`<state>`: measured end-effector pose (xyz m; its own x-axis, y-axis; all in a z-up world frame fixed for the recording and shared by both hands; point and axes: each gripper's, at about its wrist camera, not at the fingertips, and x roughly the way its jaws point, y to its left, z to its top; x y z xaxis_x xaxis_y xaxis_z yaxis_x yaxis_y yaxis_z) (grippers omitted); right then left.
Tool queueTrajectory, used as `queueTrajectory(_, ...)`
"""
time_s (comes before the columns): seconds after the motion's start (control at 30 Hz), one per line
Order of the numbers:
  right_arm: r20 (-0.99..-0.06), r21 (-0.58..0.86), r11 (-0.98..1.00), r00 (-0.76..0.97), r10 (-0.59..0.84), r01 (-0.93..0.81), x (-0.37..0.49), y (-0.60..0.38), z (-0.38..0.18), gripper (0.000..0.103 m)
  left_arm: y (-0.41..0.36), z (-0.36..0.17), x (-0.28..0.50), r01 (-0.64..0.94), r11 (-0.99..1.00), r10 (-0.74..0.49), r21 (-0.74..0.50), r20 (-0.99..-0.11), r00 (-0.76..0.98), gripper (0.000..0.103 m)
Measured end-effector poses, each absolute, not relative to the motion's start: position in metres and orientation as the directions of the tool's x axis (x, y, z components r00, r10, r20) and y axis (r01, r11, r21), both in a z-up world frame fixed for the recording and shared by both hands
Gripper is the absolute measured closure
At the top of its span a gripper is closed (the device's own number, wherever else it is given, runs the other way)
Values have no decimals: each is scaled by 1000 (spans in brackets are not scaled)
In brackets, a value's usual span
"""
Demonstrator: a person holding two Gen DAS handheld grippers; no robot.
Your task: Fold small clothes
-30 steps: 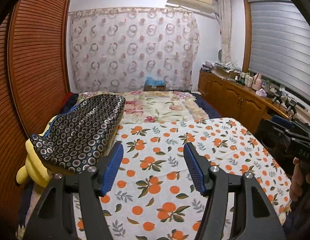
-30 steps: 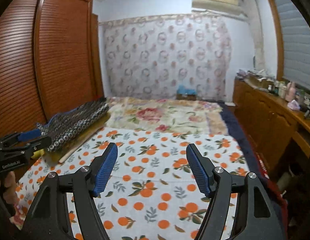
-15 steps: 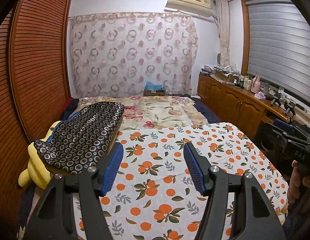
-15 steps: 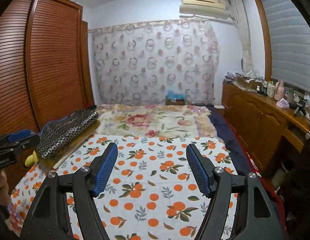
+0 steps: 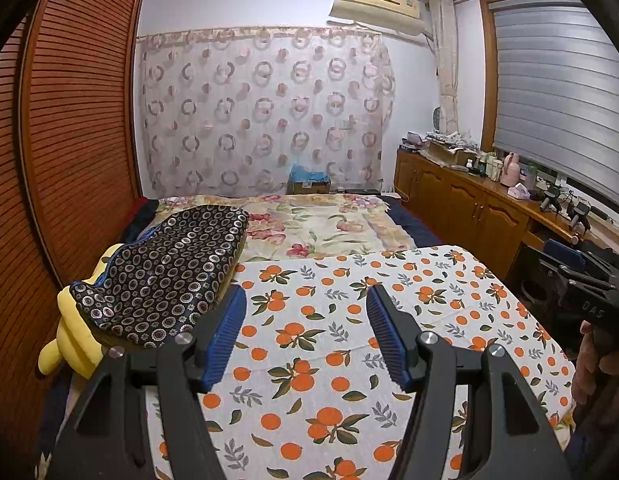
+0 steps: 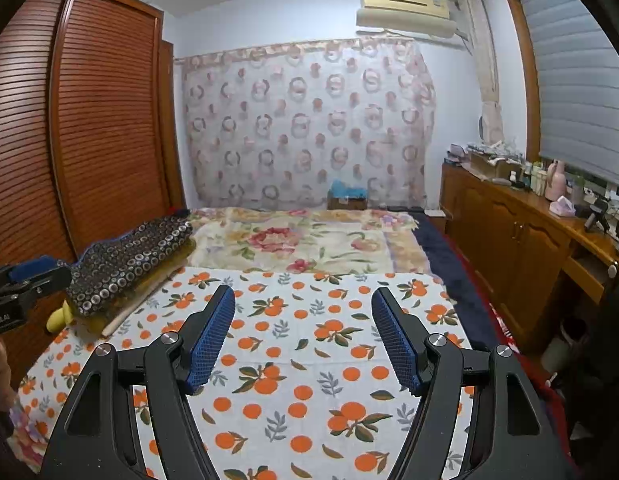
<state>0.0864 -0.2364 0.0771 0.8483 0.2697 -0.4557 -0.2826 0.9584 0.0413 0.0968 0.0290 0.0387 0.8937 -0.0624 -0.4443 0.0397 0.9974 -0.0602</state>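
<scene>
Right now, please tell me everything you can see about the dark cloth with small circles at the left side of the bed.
The dark patterned cloth is navy or black, covered in small pale rings, with a blue edge along its far side. It looks like thin woven fabric, lying in a flat, loosely folded heap. It rests on a yellow plush toy at the bed's left edge, beside the orange-print sheet. Neither gripper touches it.

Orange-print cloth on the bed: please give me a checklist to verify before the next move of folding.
1. Left hand-held gripper open and empty: ok.
2. Right hand-held gripper open and empty: ok.
3. Orange-print cloth lies spread flat: ok.
4. Nothing lies on the cloth: ok in the visible part; its near edge is hidden.
5. Dark patterned cushion is clear of the cloth: cannot tell, its edge may overlap.
6. A small garment ready to fold: not ok, none is visible.
</scene>
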Motion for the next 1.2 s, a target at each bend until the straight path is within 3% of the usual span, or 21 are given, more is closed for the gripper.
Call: queueTrajectory(1.2, -449, 41, 960, 853, 265, -276, 85, -242, 79, 30, 26, 50, 89, 43, 998, -63, -56, -429, 901, 41)
